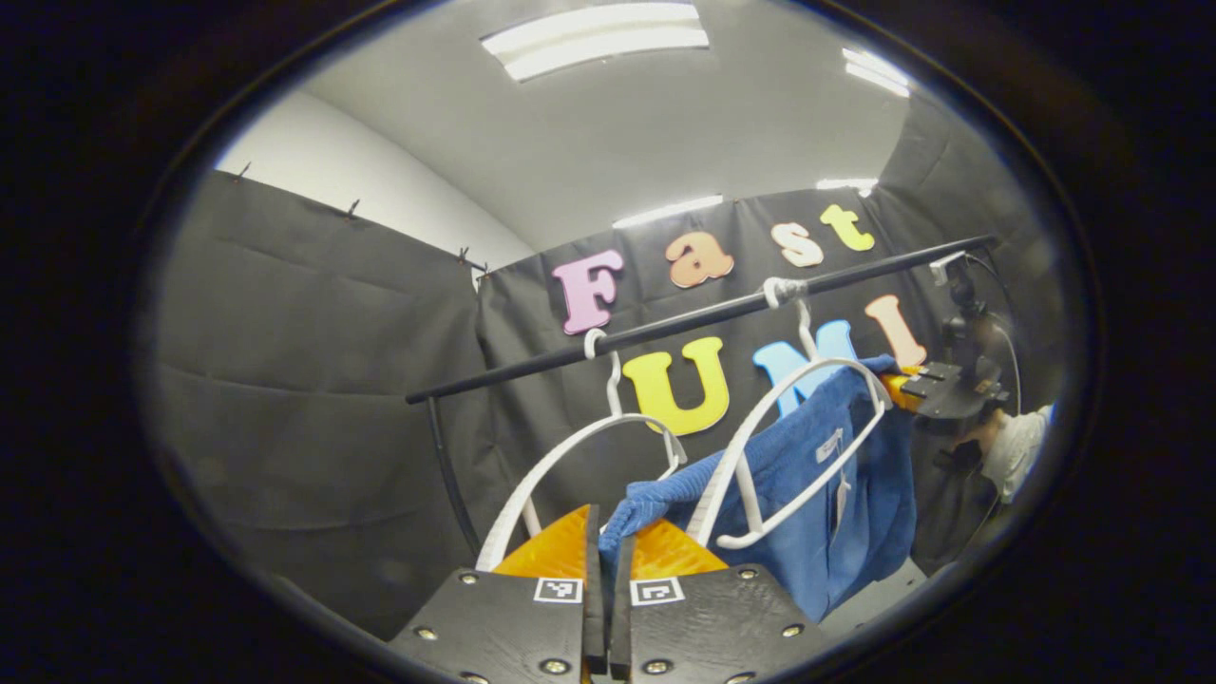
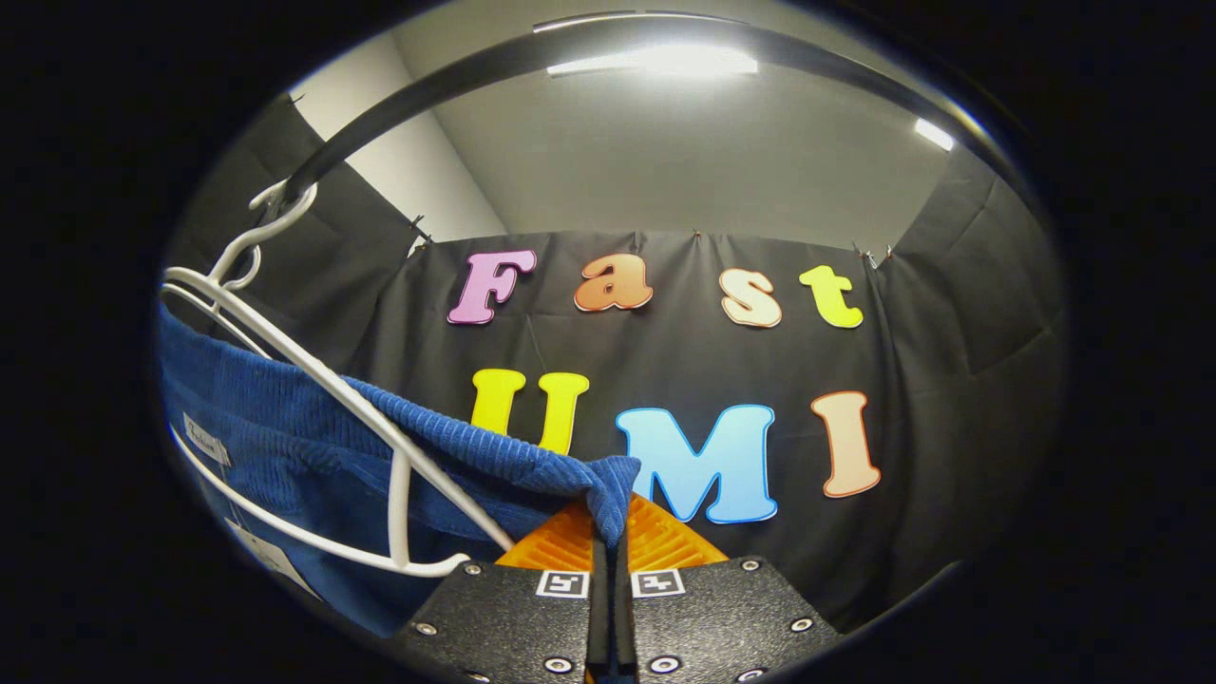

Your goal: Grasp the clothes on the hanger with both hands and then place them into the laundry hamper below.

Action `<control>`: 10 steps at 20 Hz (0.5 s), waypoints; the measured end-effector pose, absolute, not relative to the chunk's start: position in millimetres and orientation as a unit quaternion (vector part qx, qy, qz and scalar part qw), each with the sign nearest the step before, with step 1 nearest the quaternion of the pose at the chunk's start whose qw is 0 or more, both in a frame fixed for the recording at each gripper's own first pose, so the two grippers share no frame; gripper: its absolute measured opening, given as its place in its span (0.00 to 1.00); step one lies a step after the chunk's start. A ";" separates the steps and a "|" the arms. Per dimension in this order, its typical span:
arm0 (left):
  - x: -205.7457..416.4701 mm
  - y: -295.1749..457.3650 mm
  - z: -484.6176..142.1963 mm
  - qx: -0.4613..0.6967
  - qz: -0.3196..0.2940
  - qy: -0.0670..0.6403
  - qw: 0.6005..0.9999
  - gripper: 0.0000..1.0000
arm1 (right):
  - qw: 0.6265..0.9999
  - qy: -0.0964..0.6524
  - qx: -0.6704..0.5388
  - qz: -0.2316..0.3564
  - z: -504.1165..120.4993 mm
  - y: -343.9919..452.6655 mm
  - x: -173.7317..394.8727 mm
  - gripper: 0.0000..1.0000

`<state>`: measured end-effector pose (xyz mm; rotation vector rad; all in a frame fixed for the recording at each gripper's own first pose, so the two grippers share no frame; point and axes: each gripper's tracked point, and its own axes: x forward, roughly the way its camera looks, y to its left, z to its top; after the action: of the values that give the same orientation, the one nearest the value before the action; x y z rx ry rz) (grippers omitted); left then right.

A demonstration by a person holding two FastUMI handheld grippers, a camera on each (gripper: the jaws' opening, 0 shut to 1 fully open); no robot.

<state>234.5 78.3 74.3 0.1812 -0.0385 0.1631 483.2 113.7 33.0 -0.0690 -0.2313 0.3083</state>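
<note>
The left gripper (image 1: pixel 608 556) has its orange fingers (image 1: pixel 556 551) pinched together on one corner of the blue cloth (image 1: pixel 817 475), which bunches into the seam between them; the right gripper (image 2: pixel 608 532) is likewise clamped on the opposite corner, the ribbed fabric folding down between its two pads; in the left gripper view that right gripper shows far off at the cloth's other edge, with a hand and pale sleeve (image 1: pixel 1016 446) behind it; between the two holds the cloth is draped over a white hanger (image 1: pixel 807 446), which hooks on the black rail (image 1: pixel 684 323), and an empty hanger (image 1: pixel 589 456) hangs just beside it toward the rail's lower end; the hamper is below and out of sight. The main risk, as I judge it, is that each hold takes only a thin corner; a downward pull could strip the fabric out of one gripper, leaving the cloth to swing from the other; a second risk is the cloth dragging on the hanger's shoulder or lower bar, so that the hanger tilts, slides along the rail into its neighbour, or unhooks and comes down too; uneven pulling by the two hands would make either more likely; lifting the cloth up and off first looks safer than tugging straight down.
</note>
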 end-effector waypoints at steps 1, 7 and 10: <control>235.6 79.3 72.8 0.093 0.084 -0.017 0.992 0.03 | 0.981 -0.110 -0.041 0.157 26.1 116.3 484.8 0.02; 240.8 75.3 65.7 0.098 0.077 -0.013 0.992 0.03 | 0.979 -0.062 -0.035 0.193 -11.5 120.7 482.2 0.02; 236.1 76.9 68.3 0.093 0.079 -0.015 0.992 0.03 | 0.975 -0.055 -0.038 0.212 -19.7 123.8 475.9 0.02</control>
<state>236.1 76.9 68.3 0.1870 -0.0310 0.1577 475.9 123.8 -19.7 -0.0765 -0.1114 0.4282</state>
